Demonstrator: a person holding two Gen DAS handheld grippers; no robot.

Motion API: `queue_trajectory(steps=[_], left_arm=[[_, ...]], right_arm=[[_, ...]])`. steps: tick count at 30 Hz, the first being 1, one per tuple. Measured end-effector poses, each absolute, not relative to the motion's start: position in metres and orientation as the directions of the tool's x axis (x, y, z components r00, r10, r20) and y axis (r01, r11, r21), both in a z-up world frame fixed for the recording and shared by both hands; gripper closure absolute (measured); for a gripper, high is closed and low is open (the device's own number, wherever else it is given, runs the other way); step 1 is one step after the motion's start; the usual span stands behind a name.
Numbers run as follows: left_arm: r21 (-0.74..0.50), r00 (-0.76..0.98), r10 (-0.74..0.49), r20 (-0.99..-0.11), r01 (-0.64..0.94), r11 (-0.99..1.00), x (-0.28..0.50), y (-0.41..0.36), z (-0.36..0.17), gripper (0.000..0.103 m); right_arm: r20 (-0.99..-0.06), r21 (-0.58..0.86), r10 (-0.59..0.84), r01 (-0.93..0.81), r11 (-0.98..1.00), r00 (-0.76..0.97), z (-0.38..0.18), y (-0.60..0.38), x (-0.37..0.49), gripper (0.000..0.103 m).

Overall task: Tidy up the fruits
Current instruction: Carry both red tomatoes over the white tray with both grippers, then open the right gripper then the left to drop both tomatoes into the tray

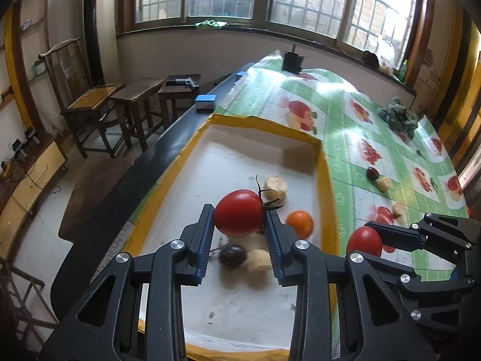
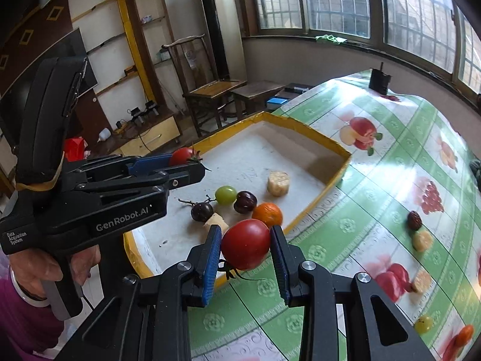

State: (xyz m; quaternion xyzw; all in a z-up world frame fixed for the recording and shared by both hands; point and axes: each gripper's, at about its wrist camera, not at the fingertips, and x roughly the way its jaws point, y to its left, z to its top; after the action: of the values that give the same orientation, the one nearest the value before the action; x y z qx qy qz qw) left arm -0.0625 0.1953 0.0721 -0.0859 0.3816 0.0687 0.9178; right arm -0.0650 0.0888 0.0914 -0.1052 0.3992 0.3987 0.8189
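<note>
My left gripper [image 1: 239, 221] is shut on a red tomato [image 1: 239, 213] with a green stem, held above the white floor of the yellow-rimmed tray [image 1: 326, 180]. My right gripper [image 2: 246, 248] is shut on a second red tomato [image 2: 246, 244], just outside the tray's near rim [image 2: 315, 138], over the tablecloth. Each gripper shows in the other's view: the left gripper [image 2: 188, 162] on the left, the right gripper [image 1: 368, 242] on the right. In the tray lie an orange [image 2: 267, 214], a green grape [image 2: 225, 195], dark fruits [image 2: 245, 201] and banana pieces [image 2: 278, 183].
On the green fruit-print tablecloth [image 2: 375, 198] to the right lie a dark date [image 2: 414, 220], banana pieces [image 2: 422, 240], a green grape [image 2: 423, 324] and an orange [image 2: 464, 334]. A leafy vegetable [image 1: 398, 115] and a black box [image 1: 291, 60] sit farther back. Chairs and stools stand left of the table.
</note>
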Motion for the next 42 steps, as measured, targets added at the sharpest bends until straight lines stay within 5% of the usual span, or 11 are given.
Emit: queue_trajectory(steps=[42], left_arm=[[-0.090,0.614,0.079,-0.785,-0.239,0.967,0.005,0.226,0.037,0.070]], right_arm=[[-0.804,0.172,0.540,-0.772,0.611,0.248,0.042,0.139,-0.031,0.071]])
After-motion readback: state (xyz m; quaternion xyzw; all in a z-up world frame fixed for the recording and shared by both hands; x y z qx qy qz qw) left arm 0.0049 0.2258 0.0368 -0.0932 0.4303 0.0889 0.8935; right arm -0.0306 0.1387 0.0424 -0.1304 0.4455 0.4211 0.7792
